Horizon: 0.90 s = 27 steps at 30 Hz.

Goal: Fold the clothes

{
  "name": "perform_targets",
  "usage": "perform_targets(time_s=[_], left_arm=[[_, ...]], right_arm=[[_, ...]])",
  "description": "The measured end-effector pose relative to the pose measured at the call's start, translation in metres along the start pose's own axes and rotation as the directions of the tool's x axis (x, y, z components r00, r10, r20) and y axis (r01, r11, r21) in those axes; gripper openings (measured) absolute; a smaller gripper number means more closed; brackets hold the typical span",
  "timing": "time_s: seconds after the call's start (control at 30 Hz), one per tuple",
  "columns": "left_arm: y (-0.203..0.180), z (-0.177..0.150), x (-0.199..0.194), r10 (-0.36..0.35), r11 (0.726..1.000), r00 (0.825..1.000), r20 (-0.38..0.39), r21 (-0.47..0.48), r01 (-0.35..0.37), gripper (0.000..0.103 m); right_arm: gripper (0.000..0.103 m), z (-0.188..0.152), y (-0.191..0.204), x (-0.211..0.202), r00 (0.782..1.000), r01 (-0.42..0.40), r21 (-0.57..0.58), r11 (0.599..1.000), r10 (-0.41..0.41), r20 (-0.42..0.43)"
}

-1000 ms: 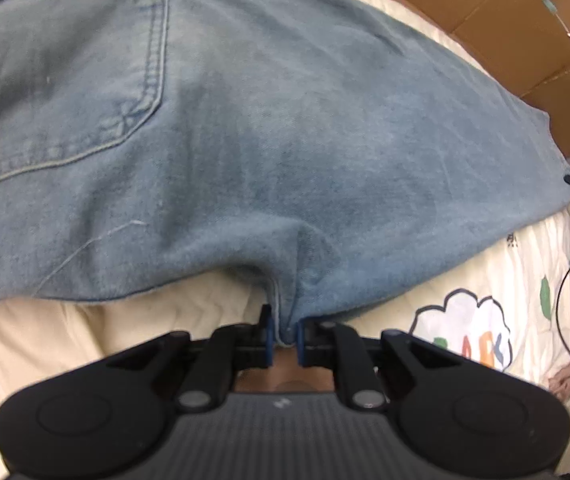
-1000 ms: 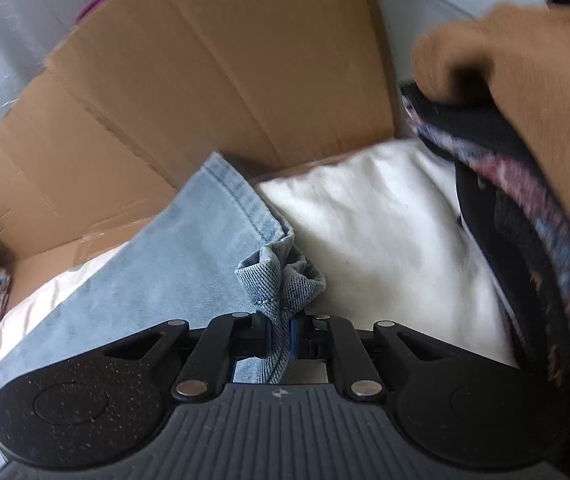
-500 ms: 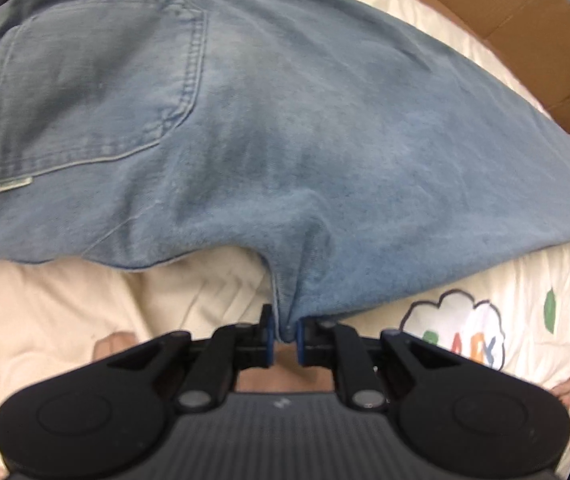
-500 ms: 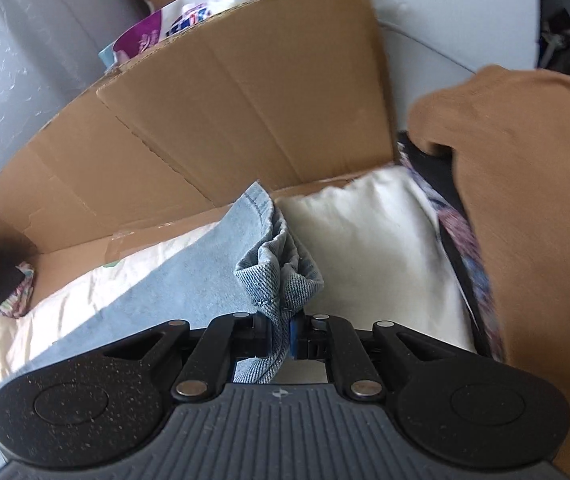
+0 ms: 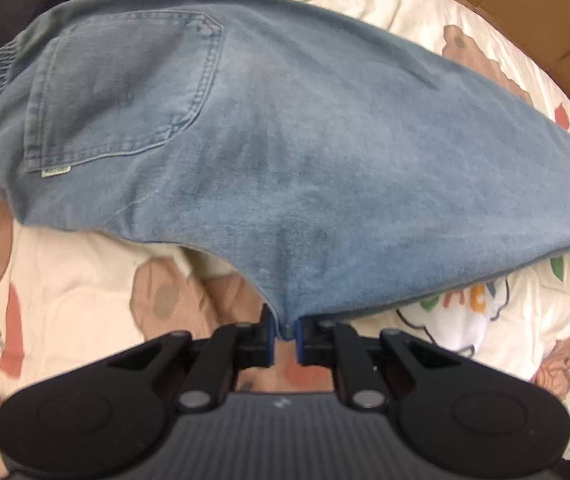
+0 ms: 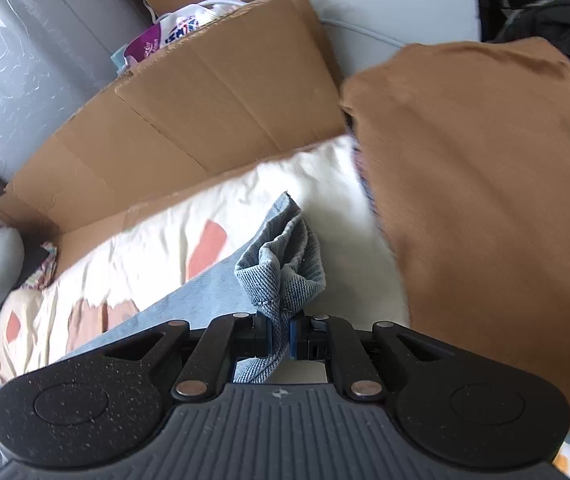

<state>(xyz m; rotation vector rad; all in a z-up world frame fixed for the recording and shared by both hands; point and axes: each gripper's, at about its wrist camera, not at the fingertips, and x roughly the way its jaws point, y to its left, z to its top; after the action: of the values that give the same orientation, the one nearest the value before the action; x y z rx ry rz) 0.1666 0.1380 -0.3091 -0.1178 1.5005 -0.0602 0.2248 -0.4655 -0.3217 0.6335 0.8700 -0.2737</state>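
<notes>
Jeans, light blue denim, one pair, lying lengthwise across a bed with a cream cartoon-print cover; back pocket uppermost, elastic waistband toward the bed's left end in the left wrist view. Left gripper: fingers closed on the crotch point at the near edge of the garment, cloth drawn into a small peak between them. Right gripper: fingers closed on a bunched leg hem, toward the far end of the bed beside a cardboard sheet. Brown garment lies just right of the hem. Handling, judged: denim is soft but fairly heavy and thick, not slippery, not fragile; it sags between holds and keeps a crease. Best taken at seams, hem or waistband, where doubled cloth gives the fingers firm purchase.
</notes>
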Motion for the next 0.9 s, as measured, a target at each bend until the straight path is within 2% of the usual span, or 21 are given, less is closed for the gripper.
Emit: perform_targets(time_s=[0.13, 0.33, 0.5, 0.73, 0.9], left_arm=[[0.004, -0.028, -0.021, 0.010, 0.999, 1.000, 0.007, -0.035, -0.010, 0.009], [-0.011, -0.065, -0.020, 0.028, 0.998, 0.999, -0.021, -0.062, -0.029, 0.009], [-0.032, -0.082, -0.018, 0.018, 0.999, 0.999, -0.029, -0.050, -0.019, 0.008], [-0.025, -0.101, -0.030, -0.032, 0.997, 0.999, -0.010, -0.063, 0.031, 0.008], [-0.021, -0.102, -0.043, -0.055, 0.995, 0.998, -0.001, -0.078, 0.055, 0.008]], right_arm=[[0.006, -0.019, -0.025, -0.023, 1.000, -0.017, 0.031, 0.999, 0.017, -0.003], [0.006, -0.053, -0.062, -0.055, 1.000, -0.013, 0.099, 0.995, 0.015, -0.015], [0.006, -0.070, -0.087, -0.078, 1.000, -0.006, 0.126, 0.992, 0.007, -0.002], [0.006, -0.087, -0.102, -0.107, 1.000, 0.023, 0.121, 0.992, -0.024, 0.009], [0.006, -0.103, -0.109, -0.125, 0.999, 0.046, 0.120, 0.992, -0.047, 0.006]])
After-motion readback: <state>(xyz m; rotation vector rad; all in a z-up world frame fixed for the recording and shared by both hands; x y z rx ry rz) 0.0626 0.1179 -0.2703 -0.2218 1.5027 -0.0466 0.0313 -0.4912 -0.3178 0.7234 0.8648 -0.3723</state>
